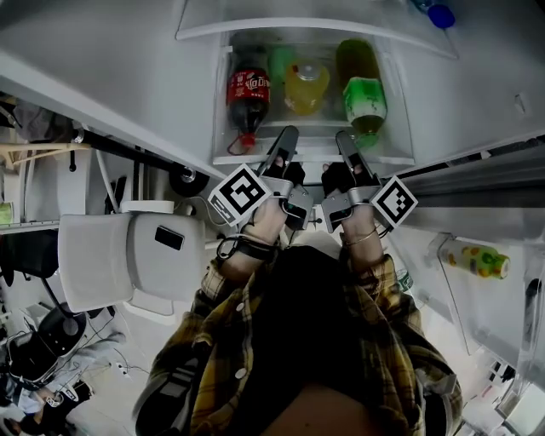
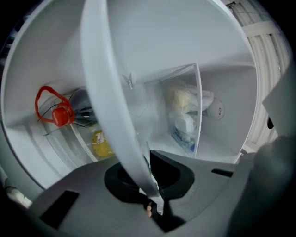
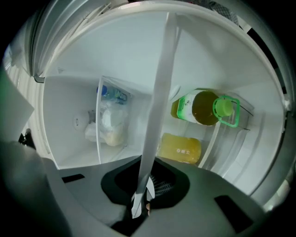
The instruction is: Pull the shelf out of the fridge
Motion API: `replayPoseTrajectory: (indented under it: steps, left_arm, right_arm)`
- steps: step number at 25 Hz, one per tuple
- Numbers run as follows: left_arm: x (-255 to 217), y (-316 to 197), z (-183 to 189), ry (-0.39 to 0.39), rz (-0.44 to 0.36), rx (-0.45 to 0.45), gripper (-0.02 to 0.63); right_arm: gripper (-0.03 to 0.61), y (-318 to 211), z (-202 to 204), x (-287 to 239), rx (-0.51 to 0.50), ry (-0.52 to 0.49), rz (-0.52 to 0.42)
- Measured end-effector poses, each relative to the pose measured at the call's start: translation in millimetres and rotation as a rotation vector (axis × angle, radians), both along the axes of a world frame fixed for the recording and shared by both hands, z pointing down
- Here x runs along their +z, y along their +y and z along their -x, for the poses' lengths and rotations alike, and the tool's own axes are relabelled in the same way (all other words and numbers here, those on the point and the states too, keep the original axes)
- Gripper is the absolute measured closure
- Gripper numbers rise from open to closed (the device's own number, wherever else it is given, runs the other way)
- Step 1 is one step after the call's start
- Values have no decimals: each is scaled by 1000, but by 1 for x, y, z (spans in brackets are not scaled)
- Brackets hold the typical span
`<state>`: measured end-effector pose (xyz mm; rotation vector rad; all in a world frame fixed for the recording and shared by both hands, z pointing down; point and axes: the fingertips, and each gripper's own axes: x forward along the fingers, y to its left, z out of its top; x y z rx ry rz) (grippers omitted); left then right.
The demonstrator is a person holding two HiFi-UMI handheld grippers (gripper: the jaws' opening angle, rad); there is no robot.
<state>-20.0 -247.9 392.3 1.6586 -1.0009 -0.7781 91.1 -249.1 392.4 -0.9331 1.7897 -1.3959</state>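
The fridge shelf (image 1: pixel 311 158) is a clear panel with a white front rim, and it carries three lying bottles. A cola bottle (image 1: pixel 248 95) with a red cap (image 2: pixel 62 115) lies on the left. A yellow bottle (image 1: pixel 306 88) lies in the middle and a green-capped tea bottle (image 1: pixel 364 98) on the right. My left gripper (image 1: pixel 283 146) is shut on the white rim (image 2: pixel 111 102), left of centre. My right gripper (image 1: pixel 347 146) is shut on the same rim (image 3: pixel 157 115), right of centre. The rim strip passes between both pairs of pads (image 2: pixel 150 185) (image 3: pixel 141 194).
Another glass shelf (image 1: pixel 315 25) sits above, with a blue cap (image 1: pixel 440 14) near it. Below, a clear box holds bagged food (image 2: pixel 187 115) (image 3: pixel 108 120). The door rack at right holds a yellow-green bottle (image 1: pixel 479 259). A white chair (image 1: pixel 128 255) stands at left.
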Motion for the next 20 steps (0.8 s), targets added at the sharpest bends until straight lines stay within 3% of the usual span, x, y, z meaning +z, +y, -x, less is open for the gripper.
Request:
replayPoseTrajectory:
  steps: [14, 20]
  left_arm:
    - [-3, 45, -3, -9, -18, 37, 578]
    - [-2, 62, -7, 40, 6, 45, 578]
  right_arm:
    - [541, 44, -2, -3, -4, 23, -29]
    - [541, 59, -5, -5, 0, 30, -47]
